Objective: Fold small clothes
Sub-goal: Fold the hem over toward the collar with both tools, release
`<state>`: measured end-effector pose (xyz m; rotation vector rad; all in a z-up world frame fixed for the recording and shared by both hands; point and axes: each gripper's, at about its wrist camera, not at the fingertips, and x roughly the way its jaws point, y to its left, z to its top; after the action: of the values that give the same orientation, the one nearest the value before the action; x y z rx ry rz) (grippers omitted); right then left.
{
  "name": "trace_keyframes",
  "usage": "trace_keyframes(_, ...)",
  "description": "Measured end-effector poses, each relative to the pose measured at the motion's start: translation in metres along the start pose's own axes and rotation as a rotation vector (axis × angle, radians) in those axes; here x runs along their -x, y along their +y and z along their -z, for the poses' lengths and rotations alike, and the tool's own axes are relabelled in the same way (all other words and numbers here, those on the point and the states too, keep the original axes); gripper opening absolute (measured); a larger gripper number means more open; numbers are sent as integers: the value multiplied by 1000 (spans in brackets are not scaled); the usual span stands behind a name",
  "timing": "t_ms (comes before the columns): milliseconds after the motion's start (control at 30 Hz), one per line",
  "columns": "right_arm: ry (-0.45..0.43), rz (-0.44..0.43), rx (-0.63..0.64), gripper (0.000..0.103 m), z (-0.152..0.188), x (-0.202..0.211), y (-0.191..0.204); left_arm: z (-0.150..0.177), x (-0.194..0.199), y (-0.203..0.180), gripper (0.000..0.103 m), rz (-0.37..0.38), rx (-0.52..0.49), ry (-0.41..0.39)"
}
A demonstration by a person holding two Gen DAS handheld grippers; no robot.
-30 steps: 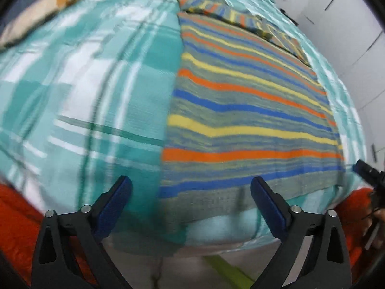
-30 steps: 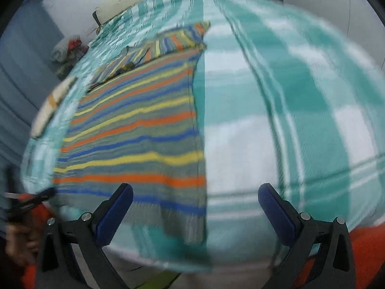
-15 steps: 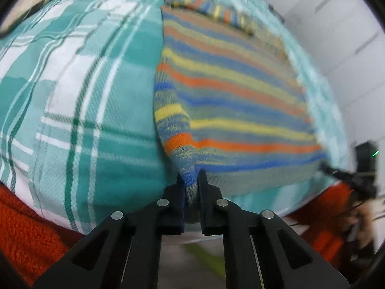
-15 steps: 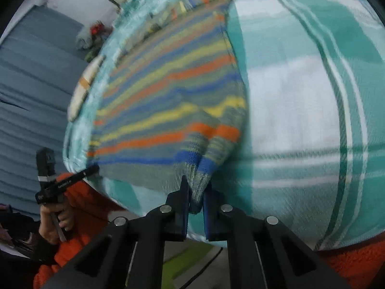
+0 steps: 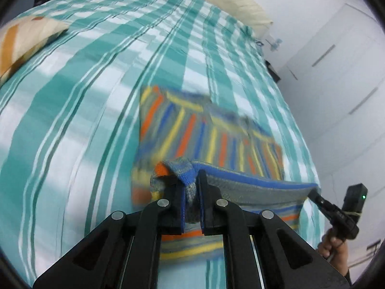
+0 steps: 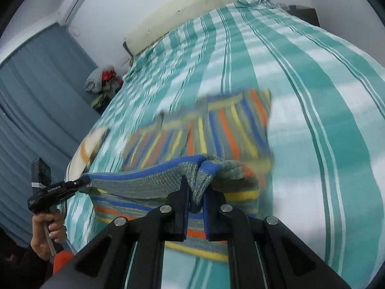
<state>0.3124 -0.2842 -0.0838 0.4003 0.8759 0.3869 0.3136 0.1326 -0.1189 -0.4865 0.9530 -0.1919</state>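
A striped knit garment [image 5: 211, 139] in grey, orange, yellow and blue lies on the teal checked bed cover [image 5: 79, 101]. Its near hem is lifted off the bed and stretched taut between both grippers. My left gripper [image 5: 191, 190] is shut on the hem's left corner. My right gripper [image 6: 196, 192] is shut on the hem's right corner; the garment [image 6: 216, 130] shows blurred beyond it. The raised hem hangs over the garment's lower part, and the far part with the sleeves still lies flat. In each view the other gripper appears at the frame's edge, with a hand [image 6: 48, 236] around its grip.
A patterned pillow [image 5: 21, 41] lies at the bed's left side and a cream headboard cushion [image 6: 192, 7] at its far end. White wardrobe doors [image 5: 336, 72] stand to the right, grey curtains [image 6: 36, 108] to the left, with a heap of clothes [image 6: 103, 82] beside them.
Both grippers went from open at the hem to shut on its corners, then lifted the hem and carried it forward over the garment toward the far end.
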Motion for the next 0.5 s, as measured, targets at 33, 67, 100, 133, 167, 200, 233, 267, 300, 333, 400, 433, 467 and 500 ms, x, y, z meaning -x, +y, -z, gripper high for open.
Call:
trace_keyframes(33,2,1,-7,9,-15,-12,-3,-12,-13,1,6,-9,2,3)
trace_keyframes(67,3,3,-15,9,-30,-26,-6,-30,-32,2,6,-24,5,17)
trace_keyframes(100,9,3,-22,9,-44,-40,-11,-36,-40,3,7,-33,7,22)
trace_keyframes(133,24,3,-32,9,-58,-58,-14,-48,-53,4,6,-42,19,28)
trace_keyframes(167,31,8,-51,9,-73,-75,-22,-58,-67,7,7,-47,24,42)
trace_keyframes(200,40,2,-64,9,-81,-86,-28,-63,-76,9,7,-51,26,55)
trace_keyframes(233,52,-2,-77,9,-87,-96,-35,-72,-91,12,7,-52,31,80)
trace_keyframes(267,58,3,-91,9,-94,-106,-42,-79,-101,15,8,-57,39,90)
trace_keyframes(300,71,-8,-112,10,-101,-120,-52,-81,-105,17,11,-64,45,95)
trace_keyframes(333,82,-21,-126,10,-104,-128,-58,-88,-113,19,14,-74,55,98)
trace_keyframes(400,94,-40,-175,12,-110,-146,-75,-103,-122,28,28,-99,89,57)
trace_keyframes(433,78,-55,-210,18,-113,-153,-84,-107,-124,31,37,-94,106,43)
trace_keyframes(467,65,-61,-236,20,-116,-157,-91,-114,-126,37,59,-86,139,22)
trace_keyframes(500,46,-69,-283,34,-120,-162,-100,-119,-125,42,69,-87,172,-7)
